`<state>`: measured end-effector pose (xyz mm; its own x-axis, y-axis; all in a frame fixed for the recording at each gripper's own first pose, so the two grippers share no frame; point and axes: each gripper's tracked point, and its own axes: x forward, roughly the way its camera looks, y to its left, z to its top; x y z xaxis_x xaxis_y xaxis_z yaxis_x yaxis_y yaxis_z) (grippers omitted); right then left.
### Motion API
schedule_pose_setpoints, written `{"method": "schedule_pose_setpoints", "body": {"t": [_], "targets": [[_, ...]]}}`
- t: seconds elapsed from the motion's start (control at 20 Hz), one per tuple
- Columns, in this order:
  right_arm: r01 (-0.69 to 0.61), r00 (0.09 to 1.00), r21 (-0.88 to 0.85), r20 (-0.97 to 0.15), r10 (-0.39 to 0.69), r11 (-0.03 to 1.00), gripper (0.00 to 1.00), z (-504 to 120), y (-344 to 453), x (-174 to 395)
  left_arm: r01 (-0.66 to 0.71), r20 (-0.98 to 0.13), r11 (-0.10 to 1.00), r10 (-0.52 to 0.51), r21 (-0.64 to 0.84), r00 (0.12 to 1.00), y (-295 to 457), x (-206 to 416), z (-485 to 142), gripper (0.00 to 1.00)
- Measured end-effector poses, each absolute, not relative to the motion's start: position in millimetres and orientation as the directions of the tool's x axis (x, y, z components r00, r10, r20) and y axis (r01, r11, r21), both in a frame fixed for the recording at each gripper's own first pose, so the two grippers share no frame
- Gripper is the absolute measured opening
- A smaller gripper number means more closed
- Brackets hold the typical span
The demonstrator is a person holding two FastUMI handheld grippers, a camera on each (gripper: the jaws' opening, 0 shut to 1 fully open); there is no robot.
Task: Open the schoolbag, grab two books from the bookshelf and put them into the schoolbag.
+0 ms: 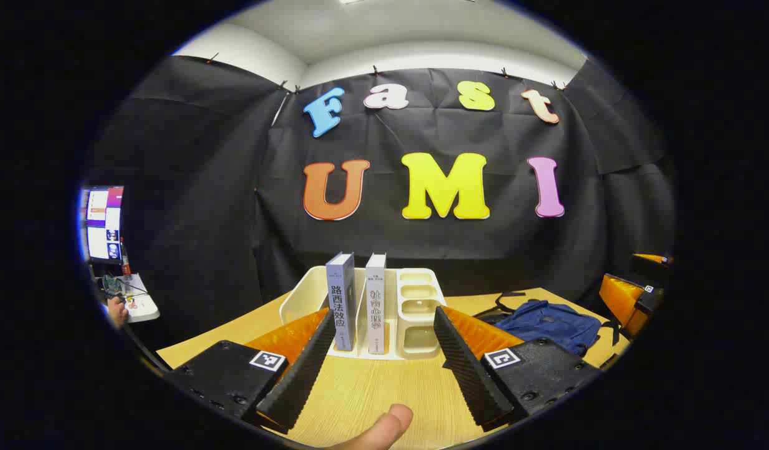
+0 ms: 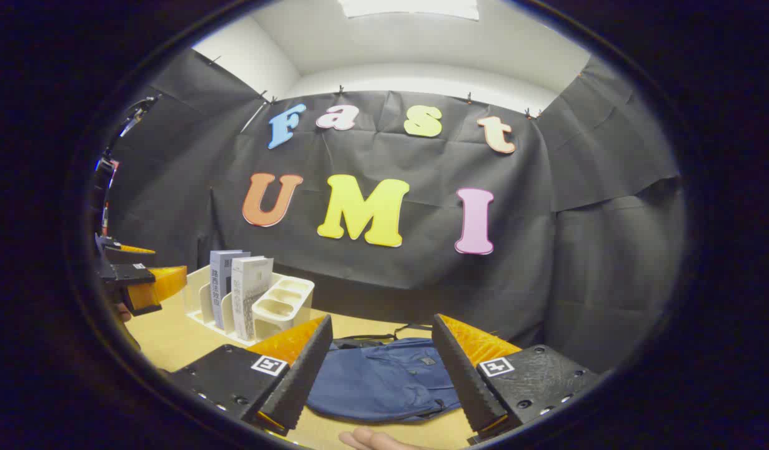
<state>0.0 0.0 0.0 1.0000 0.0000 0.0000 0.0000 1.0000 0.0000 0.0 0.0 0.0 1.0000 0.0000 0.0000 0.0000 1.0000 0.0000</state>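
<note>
Task looks barely started. Blue schoolbag (image 2: 384, 381) lies flat on the wooden worktop (image 1: 372, 394), looks closed as far as the right gripper view shows; zipper state hard to read. Both books are in the white bookshelf (image 1: 415, 306), standing upright side by side: a lavender-grey book (image 1: 340, 300) and a white book (image 1: 375, 303) just beside it. Small empty compartments sit on the rack's other side.

Left tongs (image 1: 384, 369) are spread wide, nothing between the fingers, aimed at the bookshelf with the two books framed in the gap, not touching. A thumb (image 1: 384, 428) shows at the bottom edge.

Right tongs (image 2: 381, 375) also wide apart and empty, hovering over the schoolbag, near but no contact visible. In the right gripper view the left tongs sit off to the side near the bookshelf.

Done: nothing I can confirm. Left: open the schoolbag, pull both books, put them in. Likely next step is the bag opening, judging by where the right tongs point.
</note>
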Motion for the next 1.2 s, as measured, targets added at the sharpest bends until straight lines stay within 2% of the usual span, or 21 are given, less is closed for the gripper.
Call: {"method": "schedule_pose_setpoints", "body": {"t": [0.3,0.35,0.85,1.2], "targets": [[0.042,0.999,0.002,-0.023,-0.042,0.999,0.95,-9,6,-7,-0.051,0.031,0.993,0.048,0.104,0.998,24,-12,13,0.99],[0.046,0.999,-0.006,-0.019,-0.046,0.999,0.97,-7,7,-8,-0.061,0.043,0.993,0.057,0.103,0.997,29,-15,17,0.99],[0.059,0.998,-0.072,-0.031,-0.061,0.996,0.96,-14,18,-9,-0.018,0.012,0.999,0.018,0.046,1.000,30,-15,13,0.99],[0.022,0.991,-0.077,-0.128,-0.031,0.997,0.98,-48,38,9,-0.009,0.041,0.998,0.007,0.059,0.999,28,-16,20,0.99]]}}
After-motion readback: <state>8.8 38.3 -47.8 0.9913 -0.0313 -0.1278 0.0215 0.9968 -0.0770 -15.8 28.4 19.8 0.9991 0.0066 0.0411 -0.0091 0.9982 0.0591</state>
